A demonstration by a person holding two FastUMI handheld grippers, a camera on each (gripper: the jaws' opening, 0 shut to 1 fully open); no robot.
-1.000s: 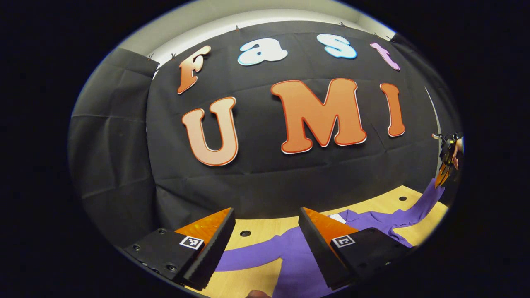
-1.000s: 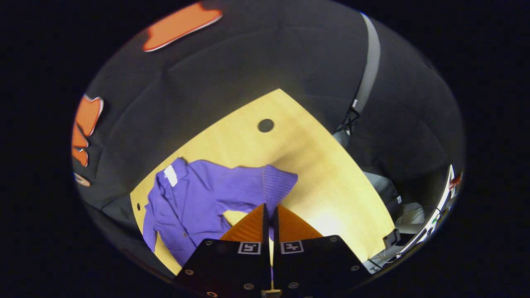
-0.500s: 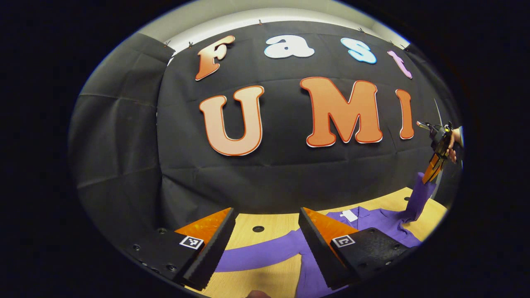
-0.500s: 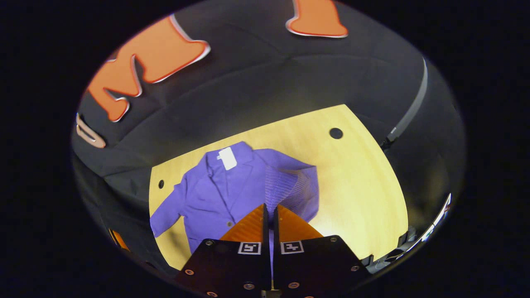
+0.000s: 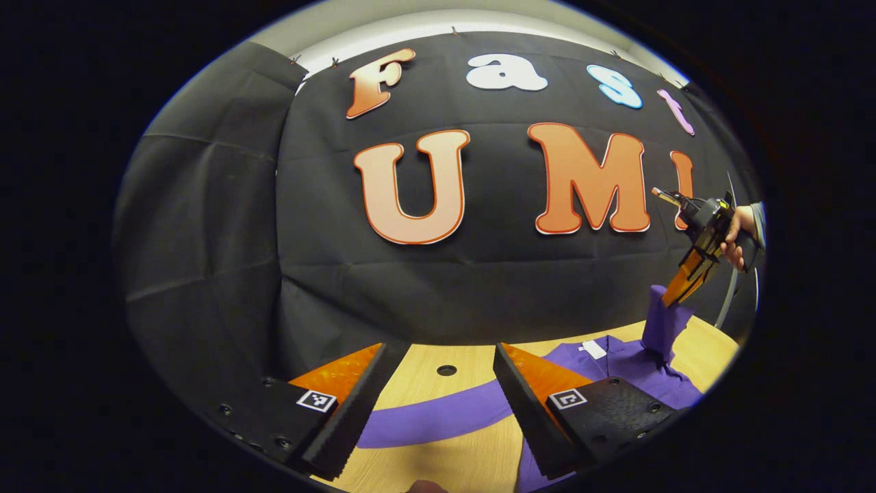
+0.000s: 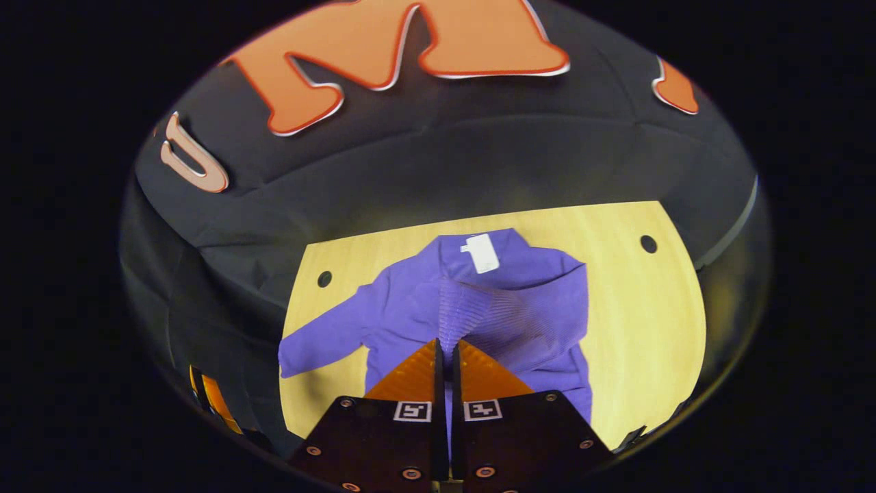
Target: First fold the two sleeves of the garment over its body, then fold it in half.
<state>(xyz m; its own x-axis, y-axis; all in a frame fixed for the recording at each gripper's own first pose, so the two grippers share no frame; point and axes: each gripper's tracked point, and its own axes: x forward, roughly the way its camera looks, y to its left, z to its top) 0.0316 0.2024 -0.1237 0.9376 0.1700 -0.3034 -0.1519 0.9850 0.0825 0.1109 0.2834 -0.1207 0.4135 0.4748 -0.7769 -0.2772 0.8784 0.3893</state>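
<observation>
The right gripper (image 6: 446, 349), clenched on the sleeve (image 6: 472, 318), has swung it over the shirt (image 6: 540, 287) toward 12 o'clock; first fold nearly laid. The left gripper (image 5: 438, 390) waits released.

Counts: one purple garment (image 6: 410, 315) on one wooden surface (image 6: 650, 322). It had two sleeves: one (image 6: 321, 339) lay spread out flat, one (image 6: 472, 315) was lifted over the body. One white tag (image 6: 482, 252) at the collar. Two round holes (image 6: 648, 243) in the surface. Two grippers: left (image 5: 438, 390), right (image 6: 448, 363).
</observation>
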